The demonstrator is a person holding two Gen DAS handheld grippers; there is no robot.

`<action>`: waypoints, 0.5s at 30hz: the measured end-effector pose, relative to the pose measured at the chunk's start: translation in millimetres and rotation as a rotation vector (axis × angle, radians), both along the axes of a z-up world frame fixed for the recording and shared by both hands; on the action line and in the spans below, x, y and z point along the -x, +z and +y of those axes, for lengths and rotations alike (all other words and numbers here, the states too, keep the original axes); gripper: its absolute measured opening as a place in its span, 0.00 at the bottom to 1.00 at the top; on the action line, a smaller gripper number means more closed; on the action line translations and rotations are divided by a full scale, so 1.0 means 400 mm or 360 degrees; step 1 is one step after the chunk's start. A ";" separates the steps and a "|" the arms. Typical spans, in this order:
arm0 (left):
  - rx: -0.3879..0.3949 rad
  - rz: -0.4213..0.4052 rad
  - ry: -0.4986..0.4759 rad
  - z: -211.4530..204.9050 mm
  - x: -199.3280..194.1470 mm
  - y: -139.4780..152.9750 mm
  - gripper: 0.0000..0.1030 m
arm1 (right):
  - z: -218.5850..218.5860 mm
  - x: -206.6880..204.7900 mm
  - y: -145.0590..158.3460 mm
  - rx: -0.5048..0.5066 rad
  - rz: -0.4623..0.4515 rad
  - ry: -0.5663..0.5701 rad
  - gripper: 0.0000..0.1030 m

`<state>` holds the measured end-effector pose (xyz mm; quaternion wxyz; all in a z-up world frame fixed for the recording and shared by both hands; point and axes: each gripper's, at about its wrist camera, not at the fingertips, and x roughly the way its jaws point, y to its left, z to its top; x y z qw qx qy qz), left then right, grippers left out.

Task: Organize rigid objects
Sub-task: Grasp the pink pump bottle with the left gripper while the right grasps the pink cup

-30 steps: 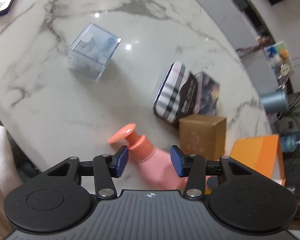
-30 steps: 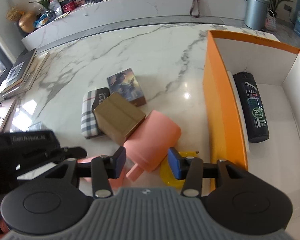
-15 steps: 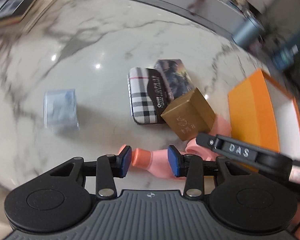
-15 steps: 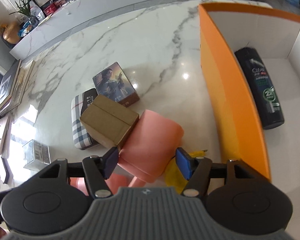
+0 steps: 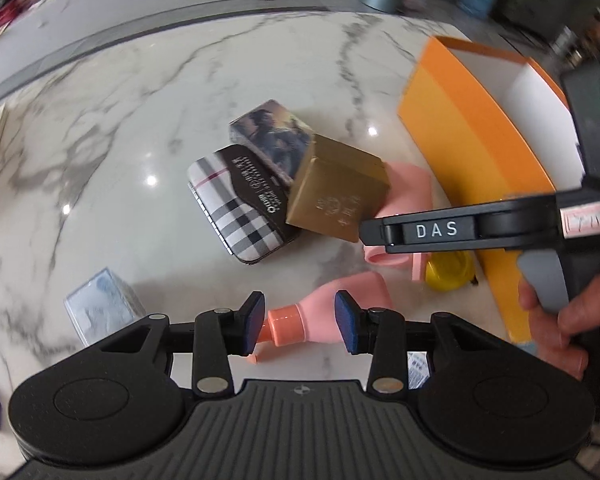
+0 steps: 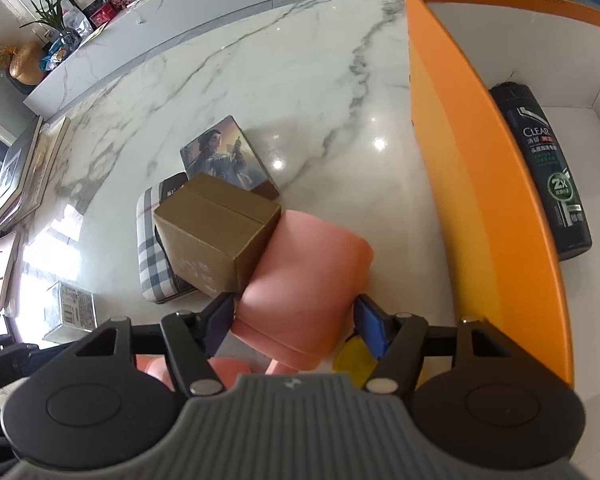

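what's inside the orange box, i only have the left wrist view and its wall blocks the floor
Observer: A black CLEAR shampoo bottle lies flat inside the orange box, right against its orange side wall.
Operator: is the right gripper on the pink cup, its arm hides that here
Observer: The right gripper straddles the near end of the pink cup, which lies on its side. Its jaws have just been opening, and the pads do not visibly press the cup.
Operator: anything on that clear box, it's blurred for me
Observer: The clear box has a printed label on the side facing the right wrist camera.
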<state>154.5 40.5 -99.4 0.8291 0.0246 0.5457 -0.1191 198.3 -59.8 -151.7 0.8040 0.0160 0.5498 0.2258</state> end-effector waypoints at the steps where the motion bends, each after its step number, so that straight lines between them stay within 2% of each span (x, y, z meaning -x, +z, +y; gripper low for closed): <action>1: -0.0006 -0.0004 -0.0026 -0.002 0.002 0.000 0.44 | 0.000 0.004 0.002 0.0013 -0.0013 0.0009 0.63; 5: -0.0027 -0.0003 -0.0140 -0.012 0.010 0.003 0.45 | -0.004 0.023 0.024 0.0029 -0.0069 0.0058 0.61; 10: -0.0113 -0.0026 -0.0407 -0.039 0.021 0.007 0.46 | -0.017 0.048 0.056 0.0031 -0.0123 0.0139 0.60; 15: -0.0221 -0.0043 -0.0731 -0.078 0.029 -0.001 0.59 | -0.031 0.074 0.069 0.0018 -0.0101 0.0196 0.60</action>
